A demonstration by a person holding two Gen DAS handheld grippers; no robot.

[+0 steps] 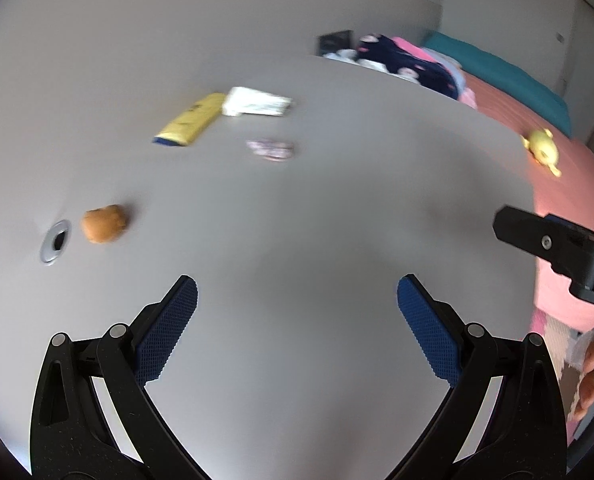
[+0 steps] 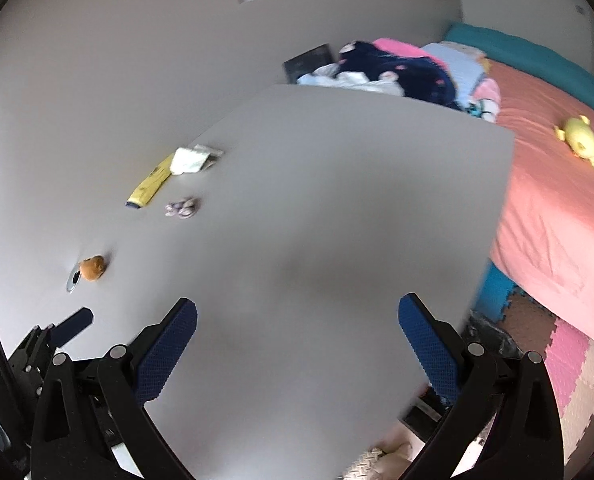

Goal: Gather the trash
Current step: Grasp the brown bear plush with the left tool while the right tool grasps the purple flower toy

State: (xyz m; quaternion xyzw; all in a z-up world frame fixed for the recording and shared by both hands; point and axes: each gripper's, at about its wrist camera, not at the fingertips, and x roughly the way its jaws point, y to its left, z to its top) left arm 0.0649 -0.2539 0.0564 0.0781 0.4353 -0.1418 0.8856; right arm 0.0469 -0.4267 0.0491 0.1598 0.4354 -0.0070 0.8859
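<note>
Grey worktop [image 1: 337,220], smooth, matte. Lying on it: yellow wrapper [image 1: 191,121], far left; white crumpled packet [image 1: 257,103] touching wrapper's far end; small pale purple crumpled scrap [image 1: 271,149] near both, apart. Brown rounded lump [image 1: 105,224] just beside metal-rimmed cable hole [image 1: 55,242] at left.

Beyond worktop's right edge: bed [image 2: 549,208] with salmon-pink sheet. On bed: yellow soft toy [image 2: 581,141], heap of dark and pink clothes [image 2: 397,68].
</note>
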